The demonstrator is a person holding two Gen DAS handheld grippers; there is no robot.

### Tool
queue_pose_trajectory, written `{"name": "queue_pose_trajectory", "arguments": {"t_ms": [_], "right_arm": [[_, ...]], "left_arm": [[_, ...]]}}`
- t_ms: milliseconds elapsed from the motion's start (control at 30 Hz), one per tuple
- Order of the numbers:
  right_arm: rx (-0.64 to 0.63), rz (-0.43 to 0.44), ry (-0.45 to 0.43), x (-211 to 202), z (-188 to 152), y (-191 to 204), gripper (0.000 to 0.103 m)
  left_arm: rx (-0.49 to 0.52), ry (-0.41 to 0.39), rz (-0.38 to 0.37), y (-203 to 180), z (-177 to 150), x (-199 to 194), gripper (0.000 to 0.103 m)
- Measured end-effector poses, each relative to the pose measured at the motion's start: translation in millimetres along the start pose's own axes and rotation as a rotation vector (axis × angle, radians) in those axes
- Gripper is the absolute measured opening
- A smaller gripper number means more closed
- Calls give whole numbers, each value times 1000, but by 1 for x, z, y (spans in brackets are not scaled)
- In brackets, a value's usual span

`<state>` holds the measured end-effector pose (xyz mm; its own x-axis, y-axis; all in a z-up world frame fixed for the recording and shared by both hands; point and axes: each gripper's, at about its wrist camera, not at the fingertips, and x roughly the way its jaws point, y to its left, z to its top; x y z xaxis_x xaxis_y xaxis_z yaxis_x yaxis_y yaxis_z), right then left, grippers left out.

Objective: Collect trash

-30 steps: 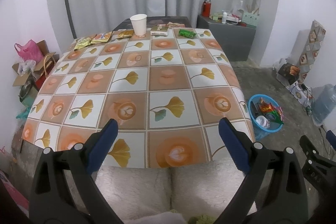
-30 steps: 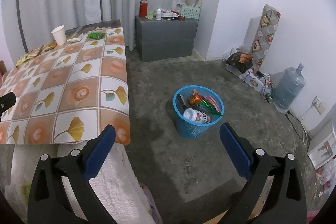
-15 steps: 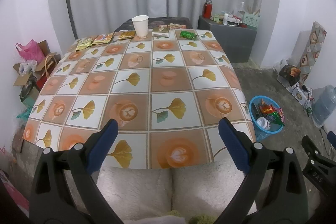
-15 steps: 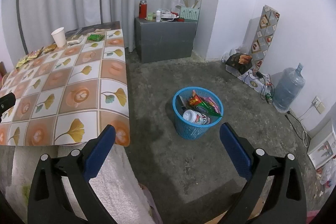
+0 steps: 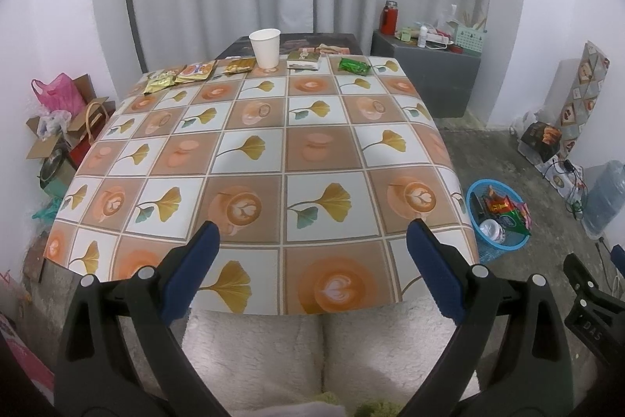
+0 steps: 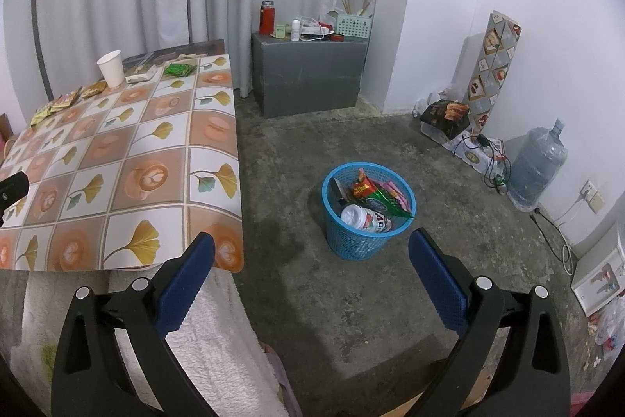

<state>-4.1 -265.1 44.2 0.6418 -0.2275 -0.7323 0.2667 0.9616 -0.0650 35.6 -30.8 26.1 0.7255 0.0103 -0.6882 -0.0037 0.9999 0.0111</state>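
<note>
Wrappers [image 5: 179,75] and a paper cup [image 5: 265,47] still line the bench's [image 5: 254,151] far edge, slightly farther off than a second ago. Both tools, left [image 5: 312,264] and right [image 6: 311,268], hang spread and empty, so nothing new heads for the blue basket [image 6: 365,243] yet.

The table [image 5: 250,159] is bare up to its far edge — there a paper cup [image 5: 265,47] and wrappers [image 5: 195,71] crowd it.

Glossy tablecloth [image 5: 254,143], plastic mesh basket [image 6: 363,241], rough floor [image 6: 351,299].
</note>
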Motion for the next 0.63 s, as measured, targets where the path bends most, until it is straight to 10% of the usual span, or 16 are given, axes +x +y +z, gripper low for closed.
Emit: {"name": "queue_pose_trajectory", "arguments": {"t_ms": [633], "right_arm": [[0, 0, 0, 0, -1, 0, 96]], "left_arm": [[3, 2, -1, 2, 0, 1, 92]]}}
